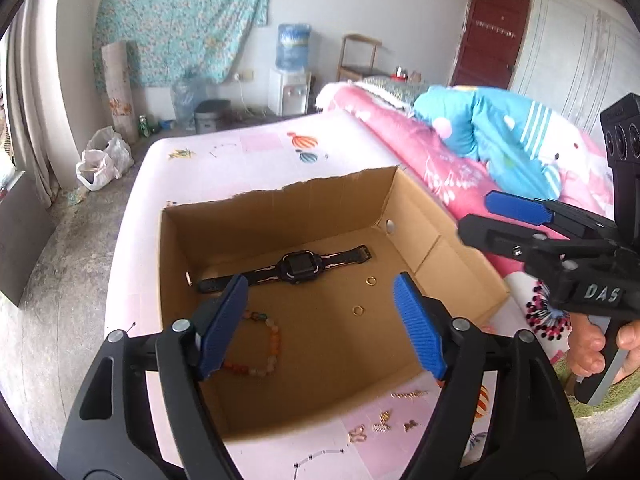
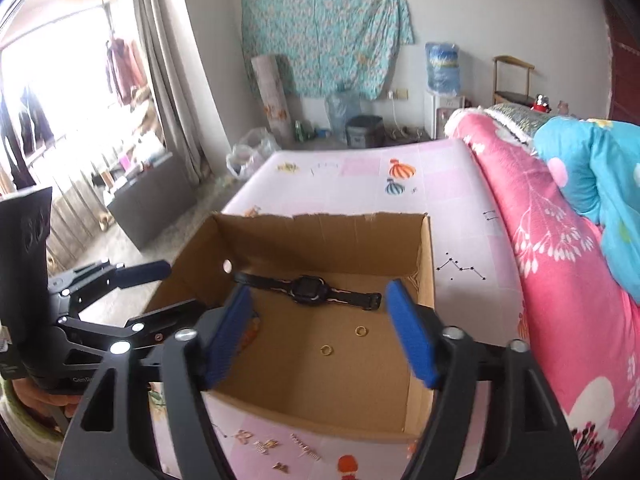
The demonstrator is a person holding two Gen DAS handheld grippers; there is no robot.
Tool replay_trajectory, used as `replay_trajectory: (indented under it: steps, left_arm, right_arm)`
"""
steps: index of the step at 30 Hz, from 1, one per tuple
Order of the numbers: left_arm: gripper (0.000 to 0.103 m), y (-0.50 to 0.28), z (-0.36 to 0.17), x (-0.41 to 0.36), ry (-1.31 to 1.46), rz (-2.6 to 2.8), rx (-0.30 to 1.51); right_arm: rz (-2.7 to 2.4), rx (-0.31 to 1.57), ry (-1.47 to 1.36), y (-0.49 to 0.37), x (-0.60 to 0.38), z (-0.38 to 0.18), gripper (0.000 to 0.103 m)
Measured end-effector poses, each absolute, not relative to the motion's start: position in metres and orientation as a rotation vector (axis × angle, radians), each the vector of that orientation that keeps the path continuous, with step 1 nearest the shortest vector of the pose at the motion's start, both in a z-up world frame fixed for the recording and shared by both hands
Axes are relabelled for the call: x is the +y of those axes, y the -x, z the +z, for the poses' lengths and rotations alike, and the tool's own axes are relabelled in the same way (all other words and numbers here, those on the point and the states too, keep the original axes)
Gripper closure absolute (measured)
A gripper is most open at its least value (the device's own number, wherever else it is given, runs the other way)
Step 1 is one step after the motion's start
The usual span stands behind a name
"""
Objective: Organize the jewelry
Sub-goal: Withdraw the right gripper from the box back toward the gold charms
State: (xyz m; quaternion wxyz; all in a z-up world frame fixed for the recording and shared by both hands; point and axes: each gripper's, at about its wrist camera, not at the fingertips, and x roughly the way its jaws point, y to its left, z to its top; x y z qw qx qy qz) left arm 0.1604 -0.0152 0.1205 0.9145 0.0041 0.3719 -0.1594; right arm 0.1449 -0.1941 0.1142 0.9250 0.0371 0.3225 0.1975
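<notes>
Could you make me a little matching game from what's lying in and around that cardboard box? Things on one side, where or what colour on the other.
Things:
1. watch
2. bead bracelet
3. two rings
4. small hair clips

Descriptions:
A. gold, on the box floor
B. outside the box, on the pink sheet
C. black, strap laid flat, near the far wall
D. multicoloured, in the box beside the left wall

Pairs: 1-C, 2-D, 3-A, 4-B
</notes>
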Motion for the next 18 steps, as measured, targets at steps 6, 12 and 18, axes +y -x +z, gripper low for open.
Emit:
replay_trajectory:
  steps: [6, 12, 18]
  left_arm:
    - [0.025, -0.118, 0.124, -0.002, 0.013, -0.339, 0.718]
    - [0.023, -0.077, 0.106, 0.005, 0.057, -0.372, 0.724]
    - [0.023, -0.049, 0.076, 0.001, 0.059, -0.377, 0.772]
  right_arm:
    - [0.410, 0.606, -0.088, -0.100, -0.203, 0.125, 0.020]
    - [0.363, 0.593, -0.002, -0.058, -0.208, 0.119, 0.011]
    - [0.215, 0.637, 0.155, -0.037, -0.224, 0.092, 0.007]
